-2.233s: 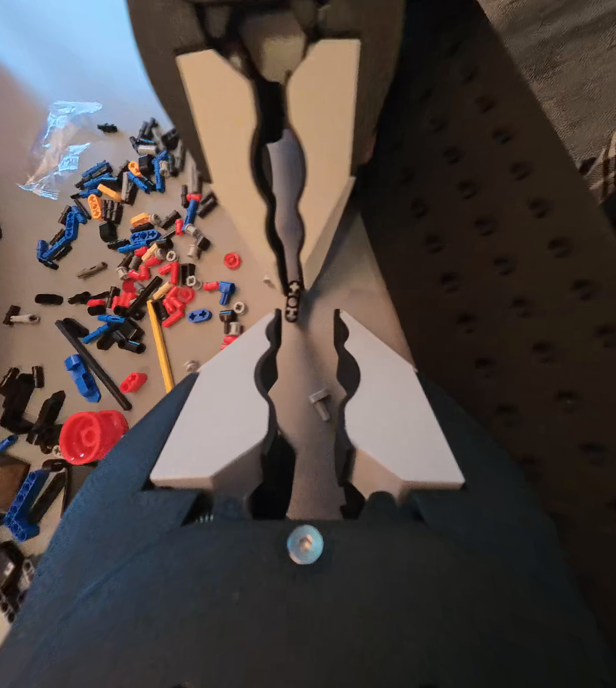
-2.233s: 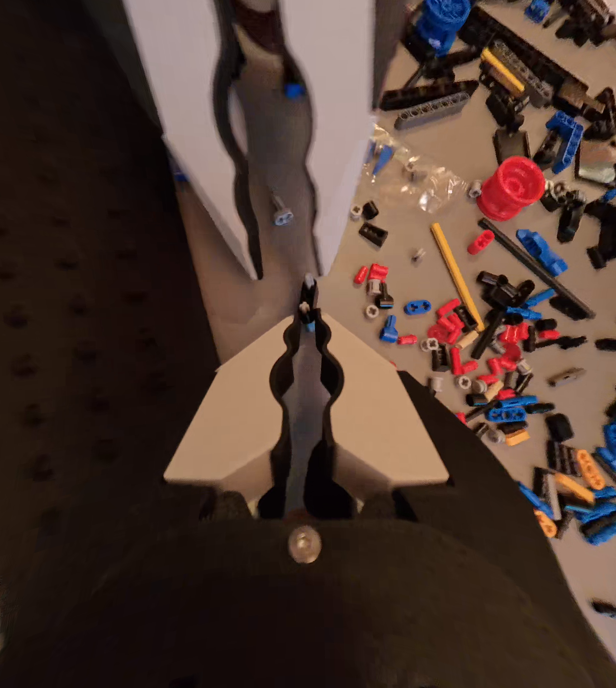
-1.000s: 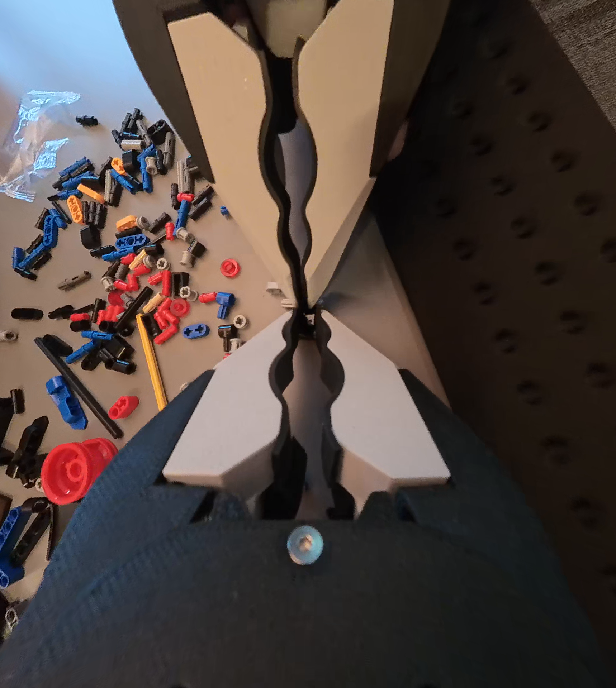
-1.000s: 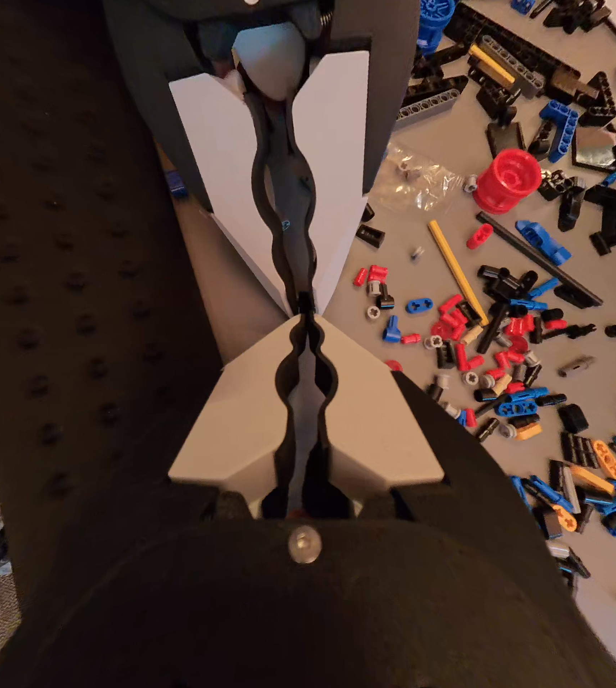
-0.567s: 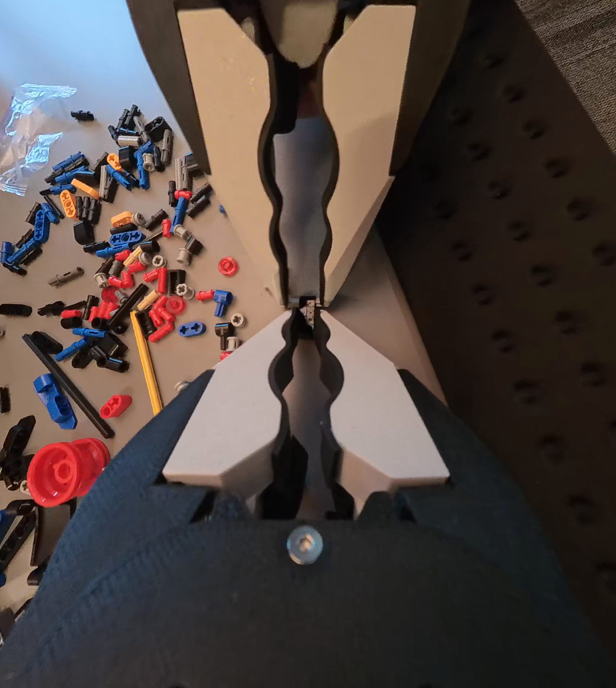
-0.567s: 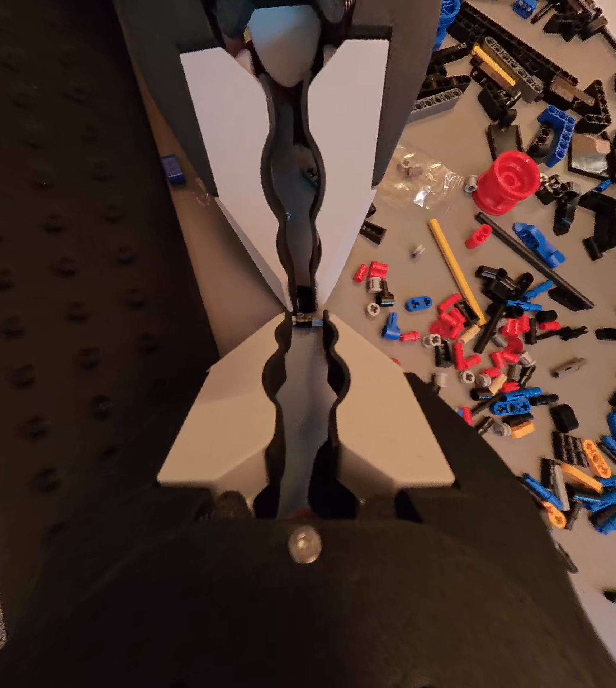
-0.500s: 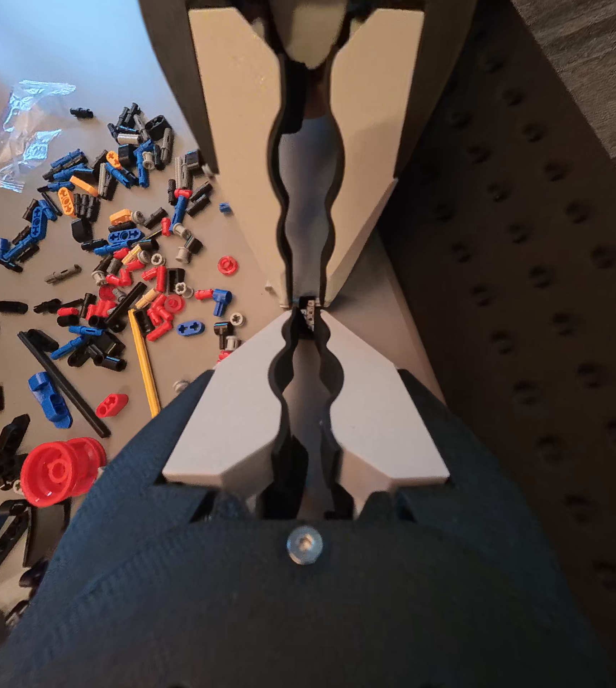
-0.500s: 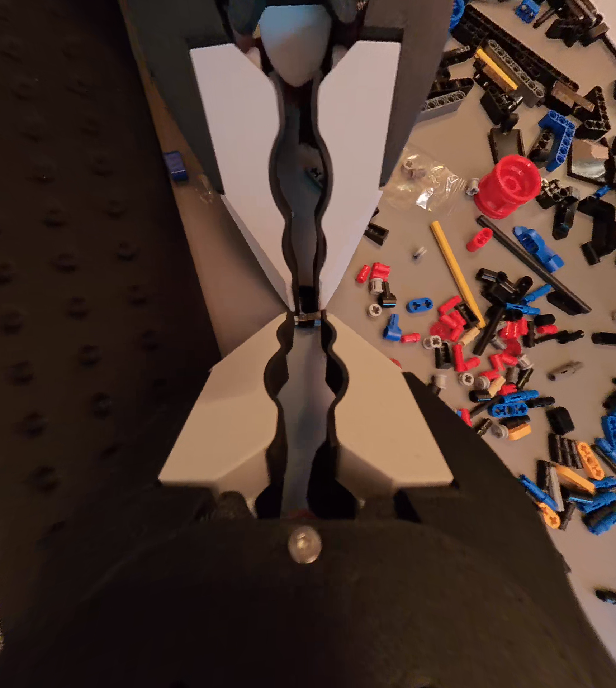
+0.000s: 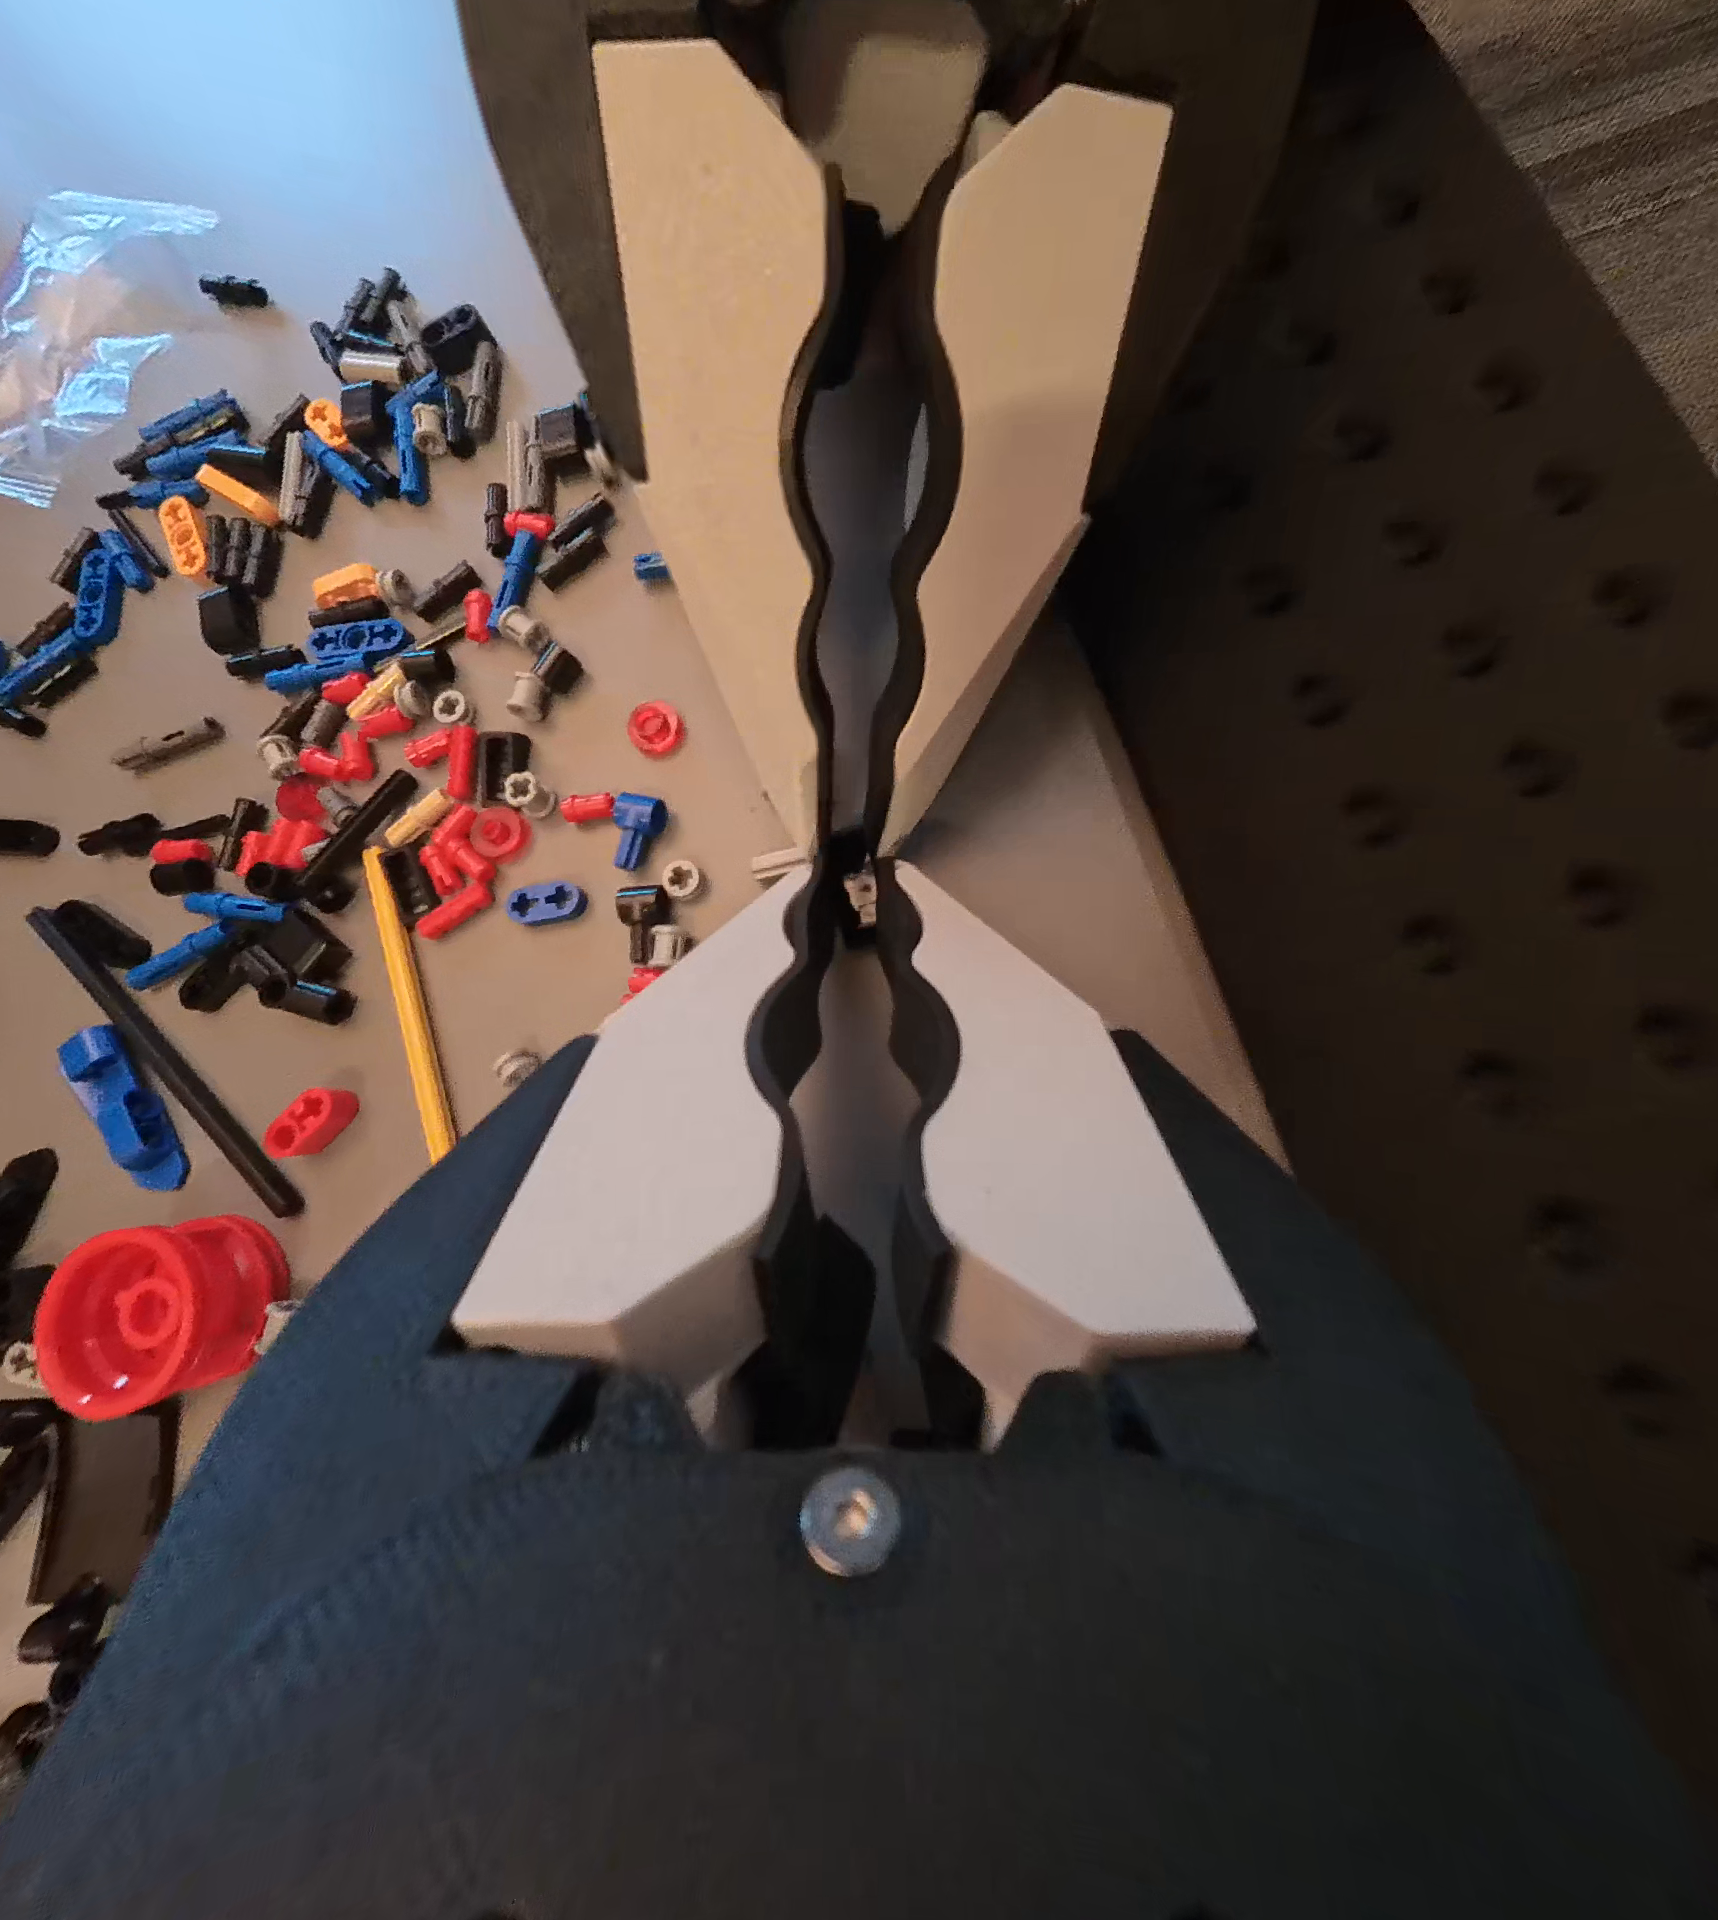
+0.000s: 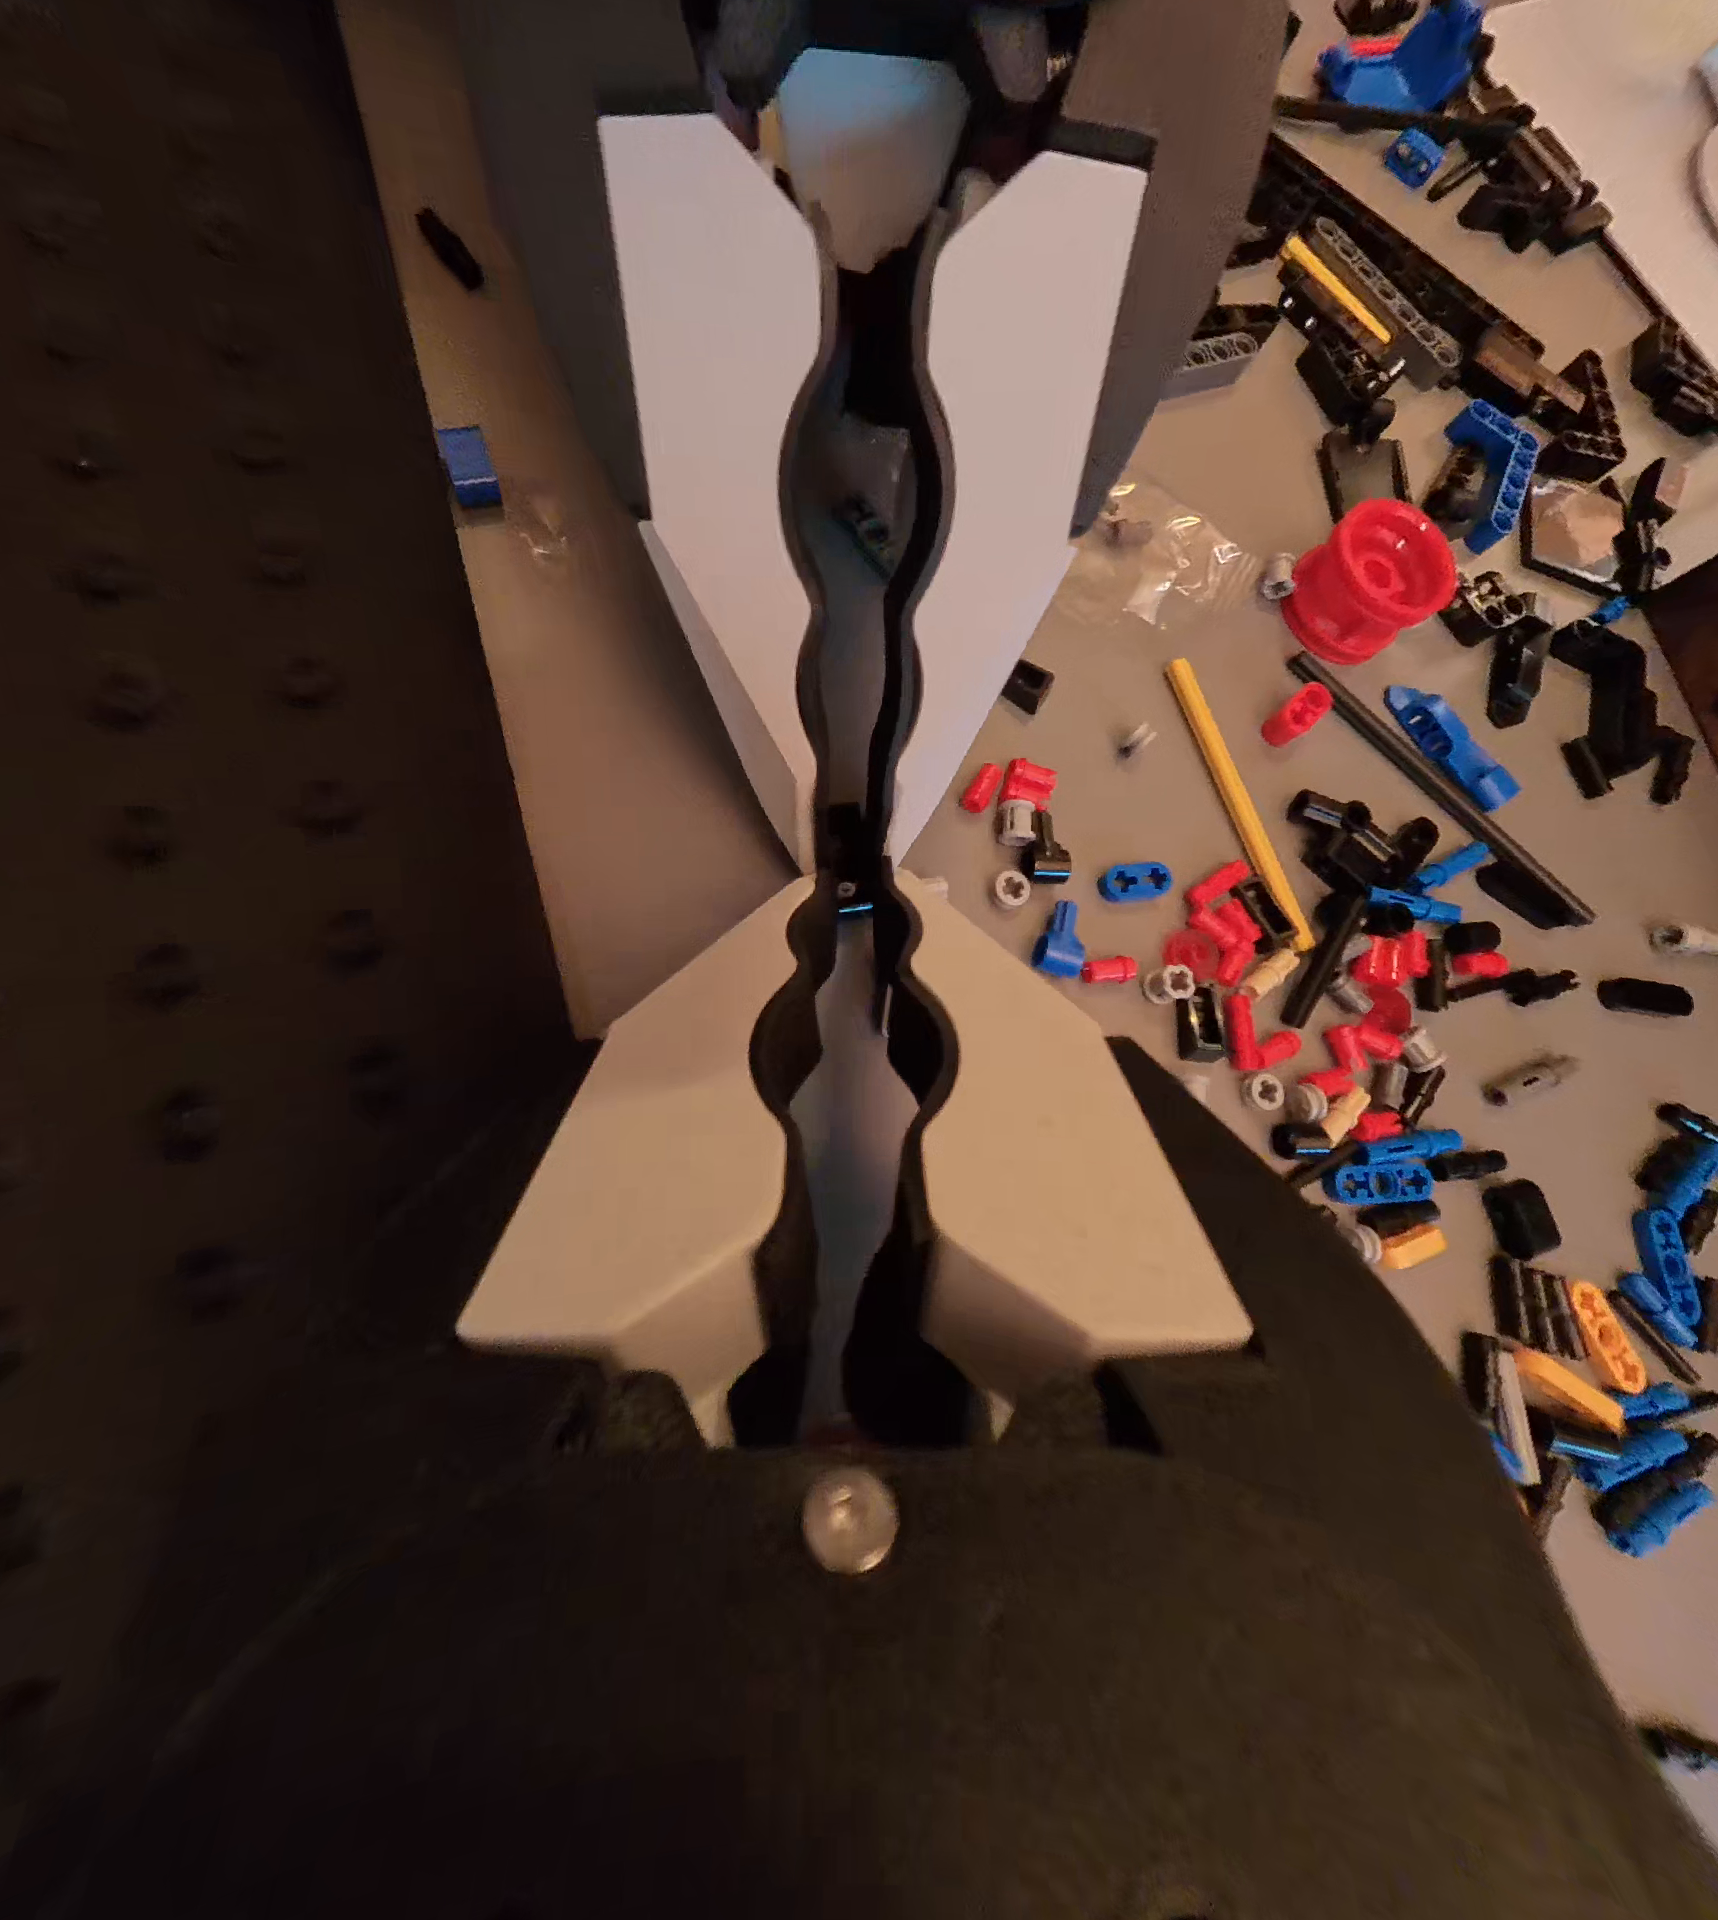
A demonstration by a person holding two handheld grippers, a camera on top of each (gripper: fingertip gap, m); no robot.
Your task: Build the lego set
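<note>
My left gripper (image 9: pixel 857 894) and right gripper (image 9: pixel 850 831) meet tip to tip above the grey table (image 9: pixel 1021 748). Between the tips sits a small black connector piece with a grey pin (image 9: pixel 863 896). My left jaws are shut on it. In the right wrist view my right gripper (image 10: pixel 853 904) has its jaws nearly together around the same black piece (image 10: pixel 844 831), which shows a blue edge. My left gripper (image 10: pixel 850 831) faces it from above. Most of the piece is hidden by the fingertips.
A spread of loose red, blue, black and orange pieces (image 9: pixel 367 779) lies on the table, with a red wheel (image 9: pixel 148 1314), a yellow axle (image 9: pixel 408 997), a long black axle (image 9: pixel 159 1060) and an empty plastic bag (image 9: pixel 65 332). A dark perforated surface (image 9: pixel 1457 727) borders the table. Both grippers' tips are close together, under 4 cm apart.
My left gripper closed on the piece held by my right gripper. My right jaws then opened slightly and have now narrowed again; both grippers stay tip to tip.
</note>
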